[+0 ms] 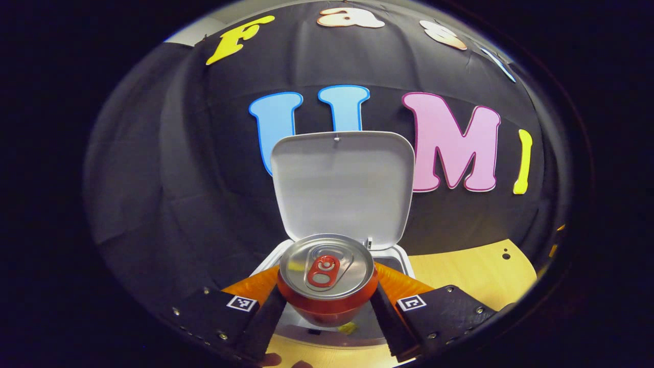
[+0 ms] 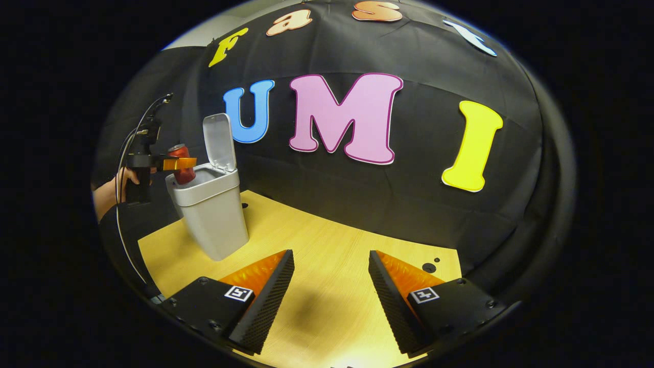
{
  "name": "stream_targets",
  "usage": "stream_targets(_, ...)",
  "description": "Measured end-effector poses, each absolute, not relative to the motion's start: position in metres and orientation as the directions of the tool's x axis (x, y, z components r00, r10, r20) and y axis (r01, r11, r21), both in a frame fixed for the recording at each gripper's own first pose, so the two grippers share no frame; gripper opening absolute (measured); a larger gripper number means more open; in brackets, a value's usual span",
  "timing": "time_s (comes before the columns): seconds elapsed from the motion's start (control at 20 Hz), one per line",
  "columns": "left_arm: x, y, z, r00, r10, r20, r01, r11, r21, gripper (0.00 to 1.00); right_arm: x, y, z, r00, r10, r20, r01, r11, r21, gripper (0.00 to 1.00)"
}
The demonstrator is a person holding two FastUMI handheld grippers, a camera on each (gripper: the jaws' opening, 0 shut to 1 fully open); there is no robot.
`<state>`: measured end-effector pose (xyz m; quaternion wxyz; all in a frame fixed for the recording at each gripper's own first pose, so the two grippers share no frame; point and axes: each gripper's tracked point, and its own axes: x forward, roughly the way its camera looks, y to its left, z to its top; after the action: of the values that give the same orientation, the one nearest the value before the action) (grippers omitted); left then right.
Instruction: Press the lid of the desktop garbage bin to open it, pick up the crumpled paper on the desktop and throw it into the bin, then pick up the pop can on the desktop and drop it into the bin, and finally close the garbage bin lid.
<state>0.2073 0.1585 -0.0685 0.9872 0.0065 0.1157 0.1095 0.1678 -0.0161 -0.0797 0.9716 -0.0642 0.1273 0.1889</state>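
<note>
Left gripper (image 1: 327, 306) clamps the pop can (image 1: 327, 278) between both jaws — over the open bin (image 2: 212, 204).

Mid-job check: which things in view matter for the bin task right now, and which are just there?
Part of the job:
pop can, clamped in the left gripper above the bin
bin, lid up

Just there:
right gripper, open over the table

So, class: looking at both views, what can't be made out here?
- Inside of the bin: in the left gripper view the can blocks it; in the right gripper view its wall hides it.
- Crumpled paper: whether it's in the bin can't be told.
- Can's lower half: in the right gripper view, behind the bin's rim.
- Person's hand: small, partly behind the left hand-held gripper.
</note>
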Motion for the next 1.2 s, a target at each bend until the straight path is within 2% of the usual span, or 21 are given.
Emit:
stream_targets(0.15,0.210,0.155,-0.073,0.951,0.198,-0.239,-0.202,0.979,0.006,0.85,0.168,-0.014,-0.077,0.896,0.358,-0.264,-0.388,0.918,-0.074,0.95)
stream_targets(0.25,0.210,0.164,-0.069,0.949,0.236,-0.210,-0.241,0.970,-0.003,0.84,0.169,-0.015,-0.076,0.897,0.358,-0.259,-0.388,0.919,-0.073,0.95)
stream_targets(0.45,0.207,0.167,-0.055,0.958,0.241,-0.152,-0.245,0.969,-0.008,0.84,0.170,-0.016,-0.076,0.897,0.358,-0.260,-0.388,0.919,-0.072,0.95)
stream_targets(0.55,0.204,0.177,-0.051,0.947,0.287,-0.142,-0.285,0.958,0.034,0.85,0.171,-0.016,-0.078,0.896,0.360,-0.261,-0.391,0.917,-0.078,0.95)
stream_targets(0.8,0.204,0.166,-0.033,0.959,0.266,-0.095,-0.267,0.964,0.007,0.85,0.171,-0.008,-0.078,0.888,0.379,-0.261,-0.412,0.907,-0.084,0.95)
stream_targets(1.2,0.236,0.178,0.071,0.974,0.217,0.062,-0.208,0.970,-0.122,0.84,0.170,-0.007,-0.069,0.895,0.379,-0.234,-0.410,0.907,-0.100,0.95)
